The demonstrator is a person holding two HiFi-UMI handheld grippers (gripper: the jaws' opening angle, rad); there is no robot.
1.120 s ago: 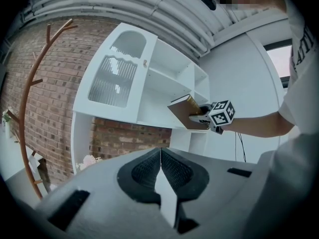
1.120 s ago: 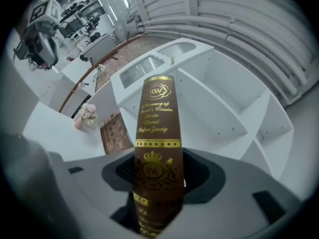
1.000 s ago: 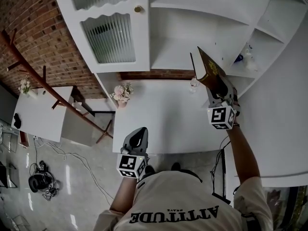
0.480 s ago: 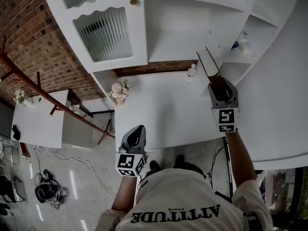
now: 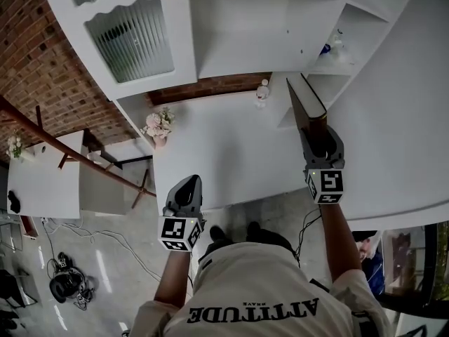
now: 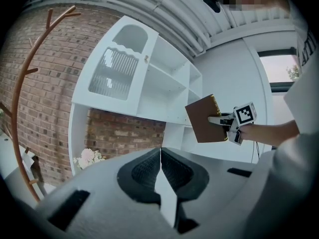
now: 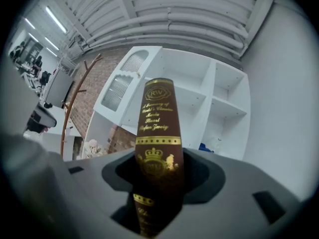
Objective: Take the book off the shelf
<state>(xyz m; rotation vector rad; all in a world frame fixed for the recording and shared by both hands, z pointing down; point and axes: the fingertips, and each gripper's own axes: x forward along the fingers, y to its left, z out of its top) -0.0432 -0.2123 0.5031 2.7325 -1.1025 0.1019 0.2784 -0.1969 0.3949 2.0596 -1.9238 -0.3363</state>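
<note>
A brown book [image 5: 306, 111] with gold lettering on its spine [image 7: 158, 128] is out of the white shelf unit [image 5: 245, 27], held in the air over the white counter [image 5: 224, 153]. My right gripper [image 5: 317, 130] is shut on the book's lower end, with the spine standing up between the jaws [image 7: 158, 176]. In the left gripper view the book [image 6: 207, 119] shows its flat brown cover, with the right gripper [image 6: 225, 122] at its right edge. My left gripper [image 5: 187, 184] hangs at the counter's near edge, its jaws closed together on nothing [image 6: 160, 169].
A vase of flowers [image 5: 156, 126] and a small bottle [image 5: 262, 91] stand at the back of the counter. A blue item [image 5: 328, 48] sits on a right-hand shelf. A ribbed-glass cabinet door [image 5: 130, 37], a wooden coat rack [image 5: 63, 153] and a low white table [image 5: 42, 181] are at left.
The right gripper has drawn the book away from the shelf, toward the person, and rolled it so it now shows edge-on from above. The left gripper has barely moved.
</note>
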